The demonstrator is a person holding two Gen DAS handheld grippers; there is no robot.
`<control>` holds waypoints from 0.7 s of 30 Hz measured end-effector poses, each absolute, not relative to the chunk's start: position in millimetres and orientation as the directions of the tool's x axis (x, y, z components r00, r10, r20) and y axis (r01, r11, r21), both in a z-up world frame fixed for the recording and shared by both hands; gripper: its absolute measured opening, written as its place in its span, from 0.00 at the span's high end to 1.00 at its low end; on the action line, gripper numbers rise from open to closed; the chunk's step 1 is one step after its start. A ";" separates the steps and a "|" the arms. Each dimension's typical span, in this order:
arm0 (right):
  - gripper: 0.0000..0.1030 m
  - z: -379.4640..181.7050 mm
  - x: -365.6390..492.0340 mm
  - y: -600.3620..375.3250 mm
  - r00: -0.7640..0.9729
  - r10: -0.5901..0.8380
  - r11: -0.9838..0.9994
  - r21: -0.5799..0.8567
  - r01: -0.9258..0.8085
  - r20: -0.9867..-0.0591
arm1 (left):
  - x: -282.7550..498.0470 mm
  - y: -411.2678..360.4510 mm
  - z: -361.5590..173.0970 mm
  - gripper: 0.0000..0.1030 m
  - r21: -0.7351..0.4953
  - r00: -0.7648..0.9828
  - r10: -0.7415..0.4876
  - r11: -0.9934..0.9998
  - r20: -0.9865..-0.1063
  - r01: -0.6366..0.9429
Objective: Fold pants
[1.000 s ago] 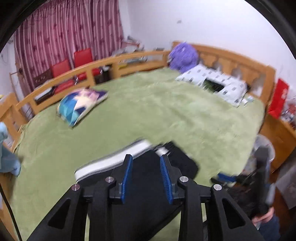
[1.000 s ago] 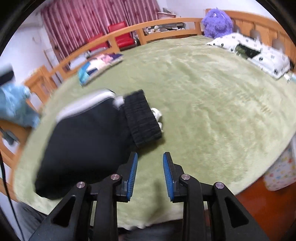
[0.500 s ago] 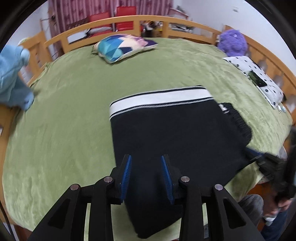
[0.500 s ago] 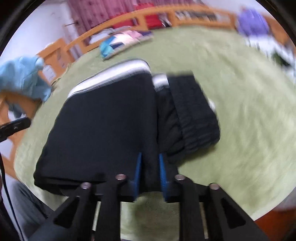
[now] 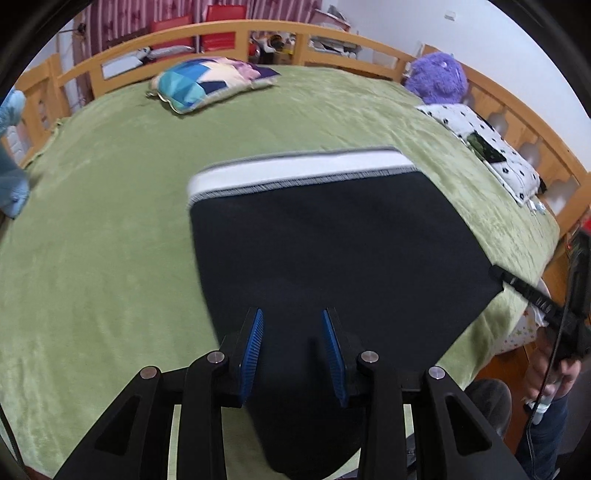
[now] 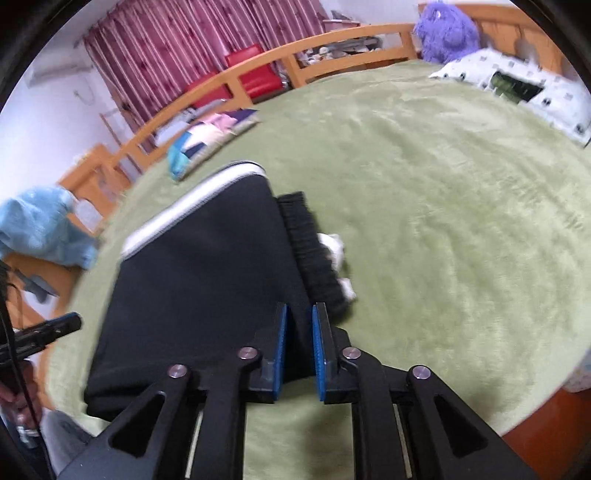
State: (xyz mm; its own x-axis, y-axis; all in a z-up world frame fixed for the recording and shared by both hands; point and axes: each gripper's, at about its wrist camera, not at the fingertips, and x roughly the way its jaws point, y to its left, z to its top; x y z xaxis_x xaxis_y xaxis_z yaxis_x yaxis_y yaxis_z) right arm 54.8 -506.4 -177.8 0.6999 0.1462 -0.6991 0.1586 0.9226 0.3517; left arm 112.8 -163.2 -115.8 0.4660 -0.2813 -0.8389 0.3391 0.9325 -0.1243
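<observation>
The black pants [image 5: 332, 254] with a white waistband [image 5: 299, 171] lie folded flat on the green bed cover [image 5: 96, 266], near its front edge. My left gripper [image 5: 293, 325] is open above the near part of the pants, holding nothing. In the right wrist view the pants [image 6: 207, 266] lie left of centre with a ribbed black cuff [image 6: 314, 258] along their right side. My right gripper [image 6: 298, 325] is narrowed around the near right corner of the pants, with black fabric between the blue pads [image 6: 281, 339].
A colourful pillow [image 5: 210, 83] lies at the far side of the bed. A purple plush toy [image 5: 437, 75] and a spotted white pillow [image 5: 491, 147] sit at the right. Wooden rails [image 5: 258, 33] ring the bed. A blue garment [image 6: 40, 225] hangs at the left.
My left gripper has swung over the pants and moved closer. My right gripper has moved left onto the pants' near right corner and narrowed from open.
</observation>
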 end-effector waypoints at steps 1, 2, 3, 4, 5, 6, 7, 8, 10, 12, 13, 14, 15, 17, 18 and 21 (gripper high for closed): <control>0.81 -169.3 51.2 -503.1 0.716 0.127 0.930 0.334 0.155 -0.687 | 112.3 -164.7 -119.3 0.69 -0.130 0.458 -0.288 0.929 -0.841 0.346; 0.81 -160.7 47.9 -499.9 0.739 0.114 0.936 0.322 0.144 -0.663 | 111.6 -165.8 -120.6 0.69 -0.134 0.455 -0.292 0.928 -0.841 0.349; 0.81 -156.0 44.0 -498.1 0.757 0.109 0.943 0.309 0.126 -0.644 | 110.1 -165.1 -123.0 0.69 -0.140 0.449 -0.297 0.926 -0.843 0.351; 0.81 -149.3 41.2 -490.8 0.775 0.111 0.954 0.285 0.093 -0.623 | 108.5 -164.7 -124.4 0.69 -0.145 0.446 -0.303 0.924 -0.842 0.353; 0.81 -146.1 40.5 -483.7 0.780 0.117 0.964 0.258 0.059 -0.615 | 105.3 -162.7 -127.7 0.69 -0.152 0.440 -0.309 0.922 -0.843 0.357; 0.81 -146.3 41.5 -479.4 0.776 0.119 0.972 0.231 0.036 -0.620 | 100.0 -161.4 -133.6 0.68 -0.157 0.429 -0.312 0.920 -0.847 0.359; 0.81 -153.5 45.3 -470.1 0.755 0.112 0.982 0.190 0.017 -0.646 | 95.1 -161.5 -140.0 0.66 -0.161 0.416 -0.313 0.919 -0.853 0.361; 0.81 -164.7 50.7 -465.1 0.722 0.109 0.985 0.171 0.013 -0.683 | 88.5 -160.7 -149.7 0.63 -0.167 0.399 -0.319 0.914 -0.860 0.370; 0.81 -195.1 58.0 -459.6 0.649 0.096 0.988 0.150 0.028 -0.755 | 72.1 -166.3 -168.1 0.62 -0.116 0.406 -0.286 0.912 -0.868 0.394; 0.82 -217.0 59.9 -459.1 0.593 0.105 0.986 0.159 0.040 -0.798 | 58.6 -171.9 -174.5 0.61 -0.049 0.452 -0.259 0.904 -0.854 0.425; 0.82 -217.1 58.0 -458.3 0.594 0.102 0.987 0.154 0.037 -0.798 | 56.5 -172.8 -171.8 0.60 -0.041 0.457 -0.260 0.899 -0.851 0.435; 0.81 -209.4 55.1 -456.7 0.601 0.096 0.990 0.137 0.024 -0.793 | 57.4 -171.1 -167.0 0.59 -0.054 0.448 -0.273 0.895 -0.851 0.443; 0.81 -199.7 50.3 -456.9 0.614 0.096 0.992 0.125 0.004 -0.783 | 60.7 -166.9 -161.7 0.59 -0.089 0.432 -0.301 0.891 -0.850 0.444; 0.79 -176.5 47.8 -460.1 0.666 0.123 0.990 0.136 -0.032 -0.736 | 68.5 -157.4 -154.0 0.59 -0.151 0.410 -0.344 0.888 -0.845 0.435; 0.75 -168.3 49.1 -462.0 0.687 0.133 0.989 0.145 -0.040 -0.714 | 73.6 -151.7 -150.7 0.59 -0.173 0.405 -0.358 0.888 -0.841 0.425; 0.56 -151.7 76.8 -469.0 0.727 0.124 0.989 0.146 -0.033 -0.675 | 86.1 -134.6 -146.4 0.53 -0.172 0.436 -0.337 0.911 -0.834 0.375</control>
